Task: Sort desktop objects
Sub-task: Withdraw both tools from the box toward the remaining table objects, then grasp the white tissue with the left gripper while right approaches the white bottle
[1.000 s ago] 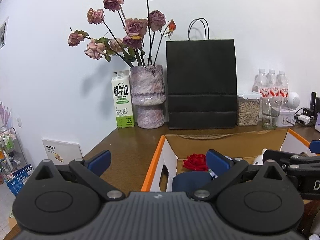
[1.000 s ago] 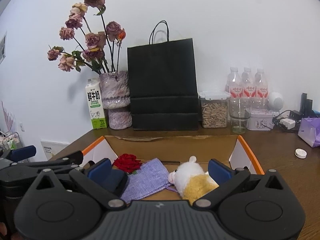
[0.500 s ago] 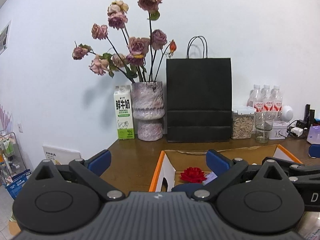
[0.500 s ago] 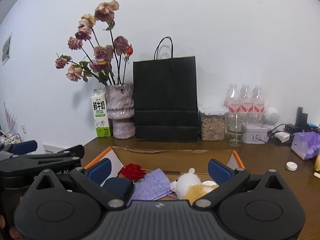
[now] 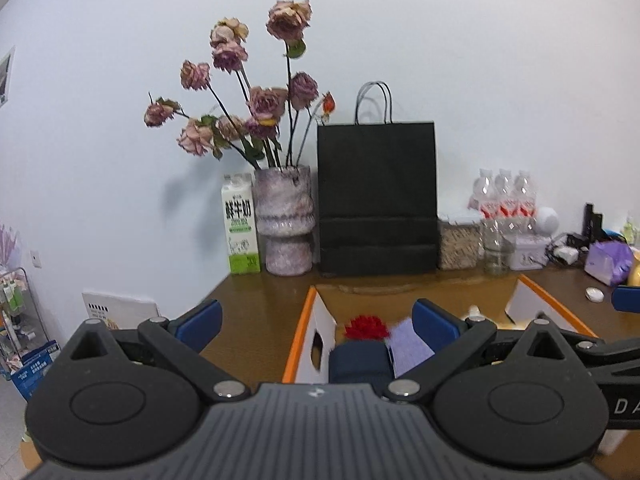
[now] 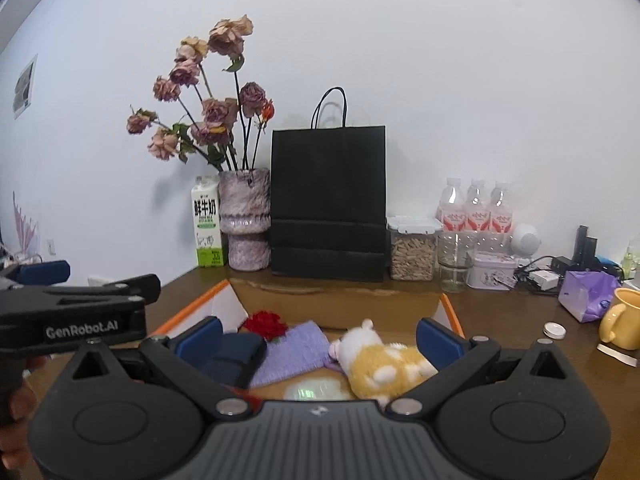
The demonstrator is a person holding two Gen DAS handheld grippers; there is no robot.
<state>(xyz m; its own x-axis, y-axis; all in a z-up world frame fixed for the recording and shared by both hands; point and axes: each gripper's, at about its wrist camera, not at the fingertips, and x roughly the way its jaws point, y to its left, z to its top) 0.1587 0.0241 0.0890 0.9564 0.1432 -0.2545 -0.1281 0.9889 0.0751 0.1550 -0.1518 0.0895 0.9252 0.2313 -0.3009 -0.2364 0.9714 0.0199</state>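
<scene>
An open cardboard box [image 6: 340, 304] with orange edges lies on the brown desk. Inside it are a red fabric flower [image 6: 266, 324], a purple cloth [image 6: 296, 352], a white and yellow plush toy [image 6: 384, 360] and a dark blue object [image 6: 234, 360]. My right gripper [image 6: 320, 336] is open over the box's near side and holds nothing. My left gripper [image 5: 318, 320] is open at the box's left wall [image 5: 298, 340], also holding nothing. The flower [image 5: 366, 327] and cloth [image 5: 408, 344] show between its fingers. A hand holds the left gripper at the left edge of the right wrist view.
Along the back wall stand a milk carton [image 6: 208, 222], a vase of dried roses [image 6: 244, 220], a black paper bag [image 6: 328, 208], a jar [image 6: 412, 254], a glass [image 6: 454, 264] and water bottles [image 6: 476, 208]. At right are a yellow mug [image 6: 622, 324], a white cap [image 6: 554, 330] and a purple pack [image 6: 586, 294].
Both grippers have drawn back from the box, so the box and the things behind it look smaller and farther. Both stay open. Nothing in the box has moved.
</scene>
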